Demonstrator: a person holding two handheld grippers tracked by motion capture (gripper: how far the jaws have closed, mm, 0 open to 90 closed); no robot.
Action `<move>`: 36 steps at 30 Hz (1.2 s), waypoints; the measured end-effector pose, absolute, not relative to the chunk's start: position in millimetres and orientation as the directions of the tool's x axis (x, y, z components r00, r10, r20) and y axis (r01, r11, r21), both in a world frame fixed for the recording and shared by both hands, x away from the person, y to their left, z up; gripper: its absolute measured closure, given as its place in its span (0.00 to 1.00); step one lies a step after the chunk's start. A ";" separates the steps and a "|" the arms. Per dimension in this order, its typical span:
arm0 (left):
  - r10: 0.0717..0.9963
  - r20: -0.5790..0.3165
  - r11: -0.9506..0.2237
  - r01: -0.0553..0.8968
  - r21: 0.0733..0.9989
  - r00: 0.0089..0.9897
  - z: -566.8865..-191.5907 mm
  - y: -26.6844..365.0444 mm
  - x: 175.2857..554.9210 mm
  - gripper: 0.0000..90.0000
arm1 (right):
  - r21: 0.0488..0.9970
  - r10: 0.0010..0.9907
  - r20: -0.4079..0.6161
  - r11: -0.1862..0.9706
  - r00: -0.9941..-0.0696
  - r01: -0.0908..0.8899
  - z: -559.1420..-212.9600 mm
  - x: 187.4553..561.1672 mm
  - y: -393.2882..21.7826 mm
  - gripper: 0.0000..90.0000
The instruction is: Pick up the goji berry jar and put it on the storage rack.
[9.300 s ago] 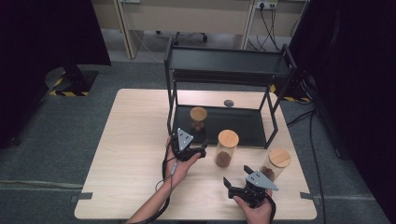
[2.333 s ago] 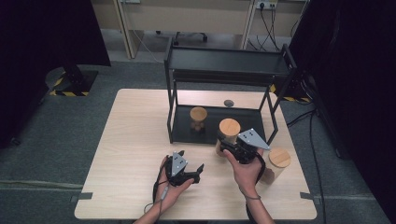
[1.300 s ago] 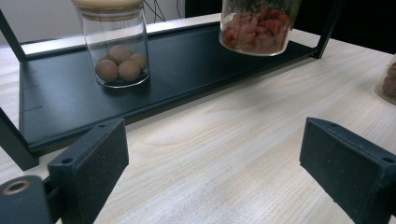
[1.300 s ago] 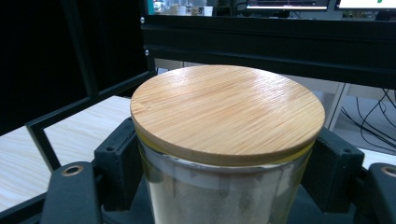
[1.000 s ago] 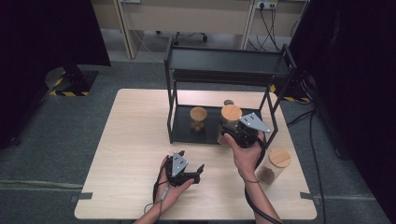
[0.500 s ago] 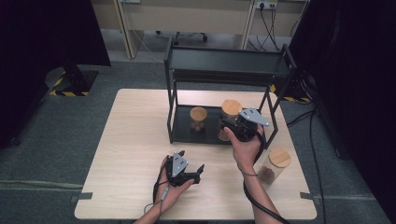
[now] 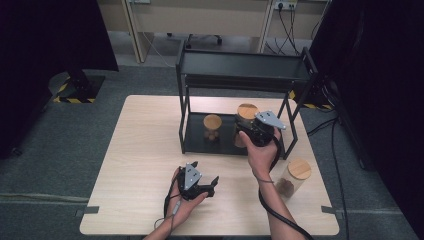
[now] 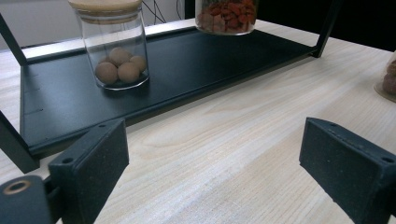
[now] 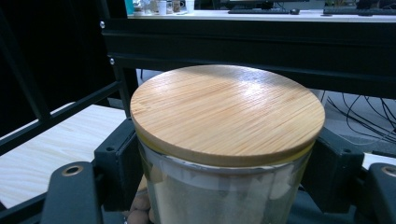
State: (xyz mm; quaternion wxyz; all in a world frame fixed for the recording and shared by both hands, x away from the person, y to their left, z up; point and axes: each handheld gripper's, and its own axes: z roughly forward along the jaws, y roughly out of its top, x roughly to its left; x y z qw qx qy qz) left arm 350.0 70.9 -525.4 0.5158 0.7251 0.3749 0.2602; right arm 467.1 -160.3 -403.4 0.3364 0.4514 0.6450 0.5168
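Note:
My right gripper (image 7: 246, 129) is shut on a glass jar (image 7: 246, 114) with a round wooden lid, held between the front posts of a black two-tier rack (image 7: 240, 65). In the right gripper view the jaws clamp the glass just under the lid (image 9: 227, 112). In the left gripper view the jar's base (image 8: 226, 16), full of reddish pieces, hangs just above the lower shelf (image 8: 187, 70). A second jar (image 7: 212, 126) with brown balls (image 8: 116, 70) stands on that shelf to the left. My left gripper (image 7: 205, 172) rests open near the table's front, nothing between its jaws (image 8: 219, 163).
A third wooden-lidded jar (image 7: 292, 177) with brown contents stands on the table at the front right, beside my right forearm. The wooden table (image 7: 145, 145) stretches bare to the left of the rack. Rack posts (image 7: 288, 135) flank the held jar.
The right gripper took the jar off the table and carried it to the rack's lower level, edging a little farther in over the last second. The left gripper drew back to the front.

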 end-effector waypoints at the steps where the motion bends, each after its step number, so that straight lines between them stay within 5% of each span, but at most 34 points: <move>1: 0.812 -0.010 -0.187 0.275 0.943 0.584 -525.4 70.9 350.0 0.09 | 0.970 0.931 0.031 0.060 -0.365 0.235 -403.3 468.3 -160.3 0.28; 36: 0.808 -0.004 -0.192 0.269 0.944 0.589 -525.4 69.6 349.1 0.09 | 0.958 0.945 0.031 0.064 -0.326 0.279 -400.2 508.5 -155.0 0.28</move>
